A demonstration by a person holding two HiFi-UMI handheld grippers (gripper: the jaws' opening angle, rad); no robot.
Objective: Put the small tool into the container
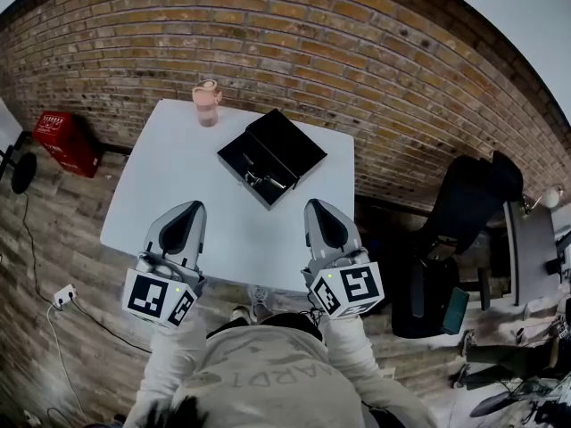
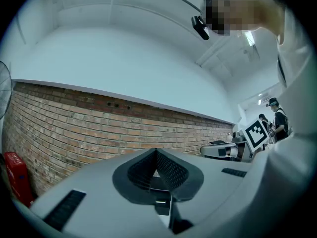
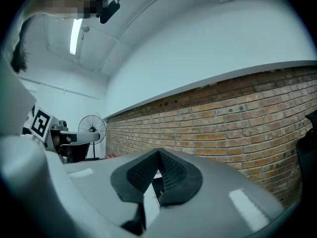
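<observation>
An open black case [image 1: 270, 156] lies on the white table [image 1: 178, 185], lid folded back, with a small metal tool [image 1: 261, 181] in its near half. My left gripper [image 1: 190, 207] hovers over the table's near left part, short of the case, its jaws shut with nothing between them. My right gripper [image 1: 318, 205] is held at the table's near right edge, also shut and empty. In the left gripper view the left gripper [image 2: 156, 151] points level at the brick wall; in the right gripper view the right gripper [image 3: 158, 151] does the same.
A pink cup [image 1: 207, 102] stands at the table's far edge. A red crate [image 1: 68, 141] sits on the floor to the left, a black chair [image 1: 464, 212] and desks to the right. A brick wall [image 1: 357, 69] runs behind the table. A standing fan [image 3: 92, 129] shows in the right gripper view.
</observation>
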